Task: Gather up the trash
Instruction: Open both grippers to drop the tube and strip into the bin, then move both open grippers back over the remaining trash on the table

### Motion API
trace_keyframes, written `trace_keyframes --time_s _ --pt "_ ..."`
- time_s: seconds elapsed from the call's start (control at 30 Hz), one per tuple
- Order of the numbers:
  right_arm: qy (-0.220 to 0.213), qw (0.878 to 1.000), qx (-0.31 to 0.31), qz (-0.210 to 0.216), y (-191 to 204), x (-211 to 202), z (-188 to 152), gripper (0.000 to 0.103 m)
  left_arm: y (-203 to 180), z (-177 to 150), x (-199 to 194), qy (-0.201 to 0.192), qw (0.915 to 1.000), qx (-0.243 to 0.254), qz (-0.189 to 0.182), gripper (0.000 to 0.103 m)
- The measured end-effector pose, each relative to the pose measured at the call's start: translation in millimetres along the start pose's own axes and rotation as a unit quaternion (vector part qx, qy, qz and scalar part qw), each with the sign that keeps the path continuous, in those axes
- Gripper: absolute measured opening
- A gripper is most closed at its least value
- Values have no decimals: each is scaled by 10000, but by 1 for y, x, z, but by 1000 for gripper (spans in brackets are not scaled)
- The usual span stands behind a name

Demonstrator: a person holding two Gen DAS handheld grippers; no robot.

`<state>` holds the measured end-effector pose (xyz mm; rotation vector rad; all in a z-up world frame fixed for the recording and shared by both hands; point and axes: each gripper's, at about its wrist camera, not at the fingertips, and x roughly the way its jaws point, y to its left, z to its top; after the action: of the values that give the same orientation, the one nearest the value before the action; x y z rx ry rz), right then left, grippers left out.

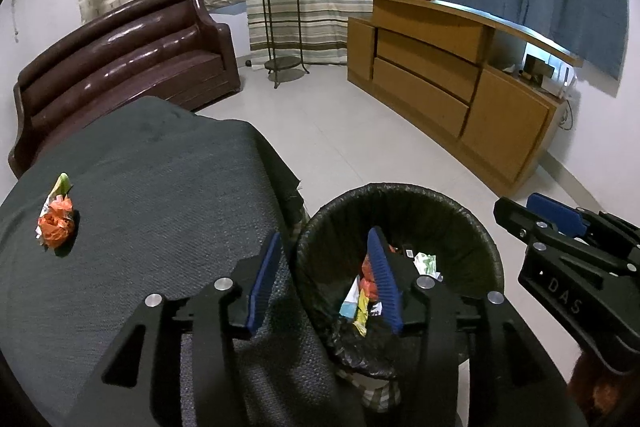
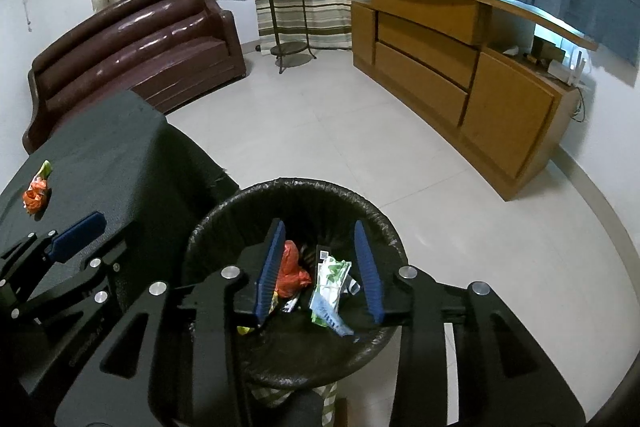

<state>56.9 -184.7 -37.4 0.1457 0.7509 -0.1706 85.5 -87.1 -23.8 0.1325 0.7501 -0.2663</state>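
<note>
Both grippers hang over the bin (image 2: pixel 224 227), left gripper (image 1: pixel 324 283) and right gripper (image 2: pixel 320 271) with jaws parted and empty, positioned for dropping. Wrappers (image 2: pixel 330 283) lie inside. One crumpled wrapper (image 1: pixel 56 223) remains on the surface (image 1: pixel 160 187), at nine o'clock.

Raised letters "DAS" stand on the black side plate of the right gripper (image 1: pixel 558 223), seen from the left wrist view. No other text is legible.
</note>
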Motion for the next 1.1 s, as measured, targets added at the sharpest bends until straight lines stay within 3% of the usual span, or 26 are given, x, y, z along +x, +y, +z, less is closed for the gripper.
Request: trace_keyframes --time_s 0.43,0.83,1.1 --pt "-7 9999 -52 101 9 -5 0 60 26 1 -13 -96 9995 -255 131 59" --pt "58 9982 -327 498 63 -8 0 60 97 -13 -42 -195 9948 -722 687 63" --pt "86 9929 -677 977 132 -7 6 60 162 -27 -67 -289 9863 -1101 1195 63"
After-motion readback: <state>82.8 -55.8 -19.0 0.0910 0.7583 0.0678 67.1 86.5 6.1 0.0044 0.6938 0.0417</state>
